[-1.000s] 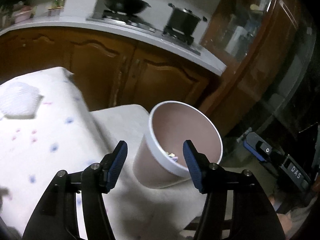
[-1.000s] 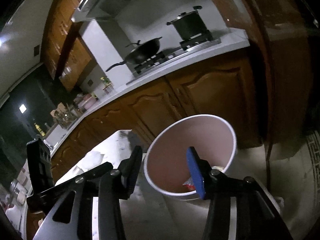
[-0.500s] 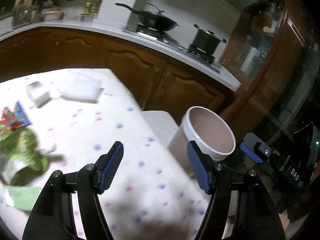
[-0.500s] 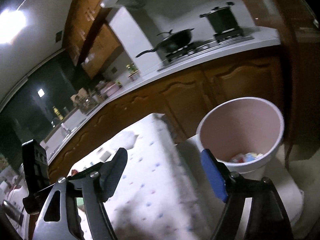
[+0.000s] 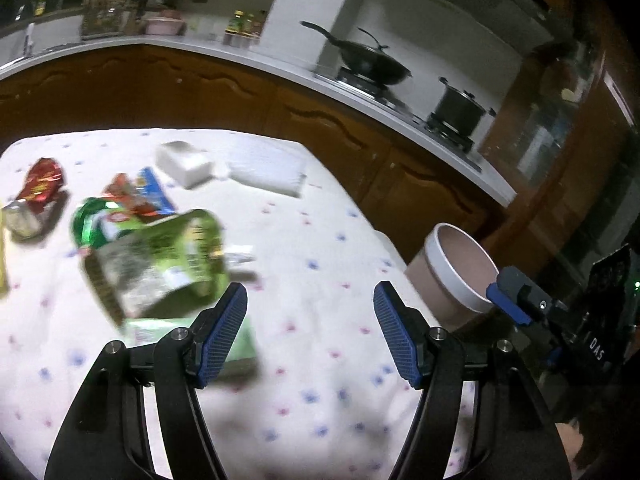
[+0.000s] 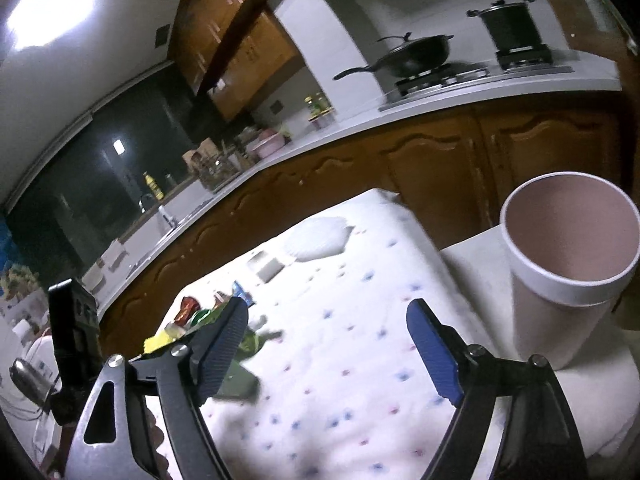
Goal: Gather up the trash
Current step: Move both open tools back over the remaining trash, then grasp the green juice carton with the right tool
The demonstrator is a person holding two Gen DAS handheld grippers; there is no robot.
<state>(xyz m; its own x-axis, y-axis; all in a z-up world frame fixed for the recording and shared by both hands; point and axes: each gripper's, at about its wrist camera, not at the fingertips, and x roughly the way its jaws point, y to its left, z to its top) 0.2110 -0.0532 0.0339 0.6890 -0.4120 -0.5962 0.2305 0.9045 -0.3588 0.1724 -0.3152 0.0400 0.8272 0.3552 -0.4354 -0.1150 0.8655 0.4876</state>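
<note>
A pink trash bin with a white rim (image 5: pixel 456 276) (image 6: pixel 568 264) stands on a low surface off the table's right end. Trash lies on the dotted white tablecloth (image 5: pixel 320 240): a large green bag (image 5: pixel 156 256), a pale green packet (image 5: pixel 240 340), a red wrapper (image 5: pixel 42 180), a red and blue wrapper (image 5: pixel 140 196) and a white box (image 5: pixel 186 162). My left gripper (image 5: pixel 310 332) is open and empty above the cloth, right of the green bag. My right gripper (image 6: pixel 332 344) is open and empty above the cloth, left of the bin.
A white folded cloth (image 5: pixel 268 170) lies at the table's far edge. Wooden cabinets and a white counter (image 5: pixel 280 72) run behind, with a wok (image 5: pixel 372 64) and a pot (image 5: pixel 458 106) on the stove. The right gripper shows at the left wrist view's right edge (image 5: pixel 520 300).
Both grippers have pulled back and swung left from over the bin to above the table. The trash on the cloth has come into view. Both stay open and empty.
</note>
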